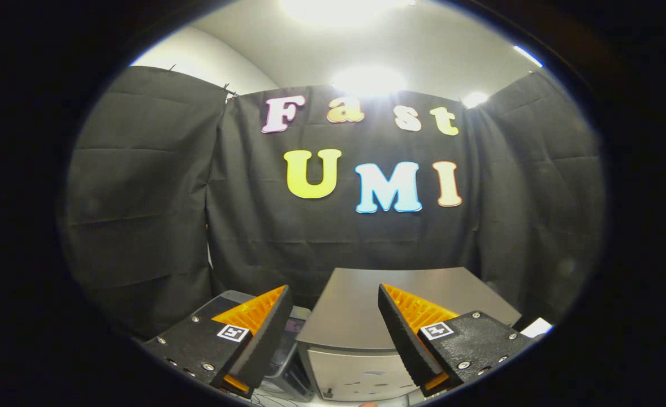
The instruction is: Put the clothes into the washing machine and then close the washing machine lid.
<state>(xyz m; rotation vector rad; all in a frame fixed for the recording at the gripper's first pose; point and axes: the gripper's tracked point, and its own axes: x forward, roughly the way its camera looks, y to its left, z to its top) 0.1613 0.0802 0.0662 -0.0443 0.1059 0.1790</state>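
The tool (pixel 333 316), with its black fingers (pixel 265 333) lined in ribbed orange, is spread wide and holds nothing. Just ahead of and below the fingers stands a boxy grey metal washing machine (pixel 361 305), its flat lid down. A darker, lower appliance (pixel 293 339) sits just beside it, behind the left finger. Black cloth walls (pixel 141 198) hang behind both.

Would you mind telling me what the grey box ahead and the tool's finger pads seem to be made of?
The grey box looks like brushed or satin metal, with a soft sheen on top. The open tool has finger pads of ribbed orange plastic or rubber, edged in matte black, probably foam.
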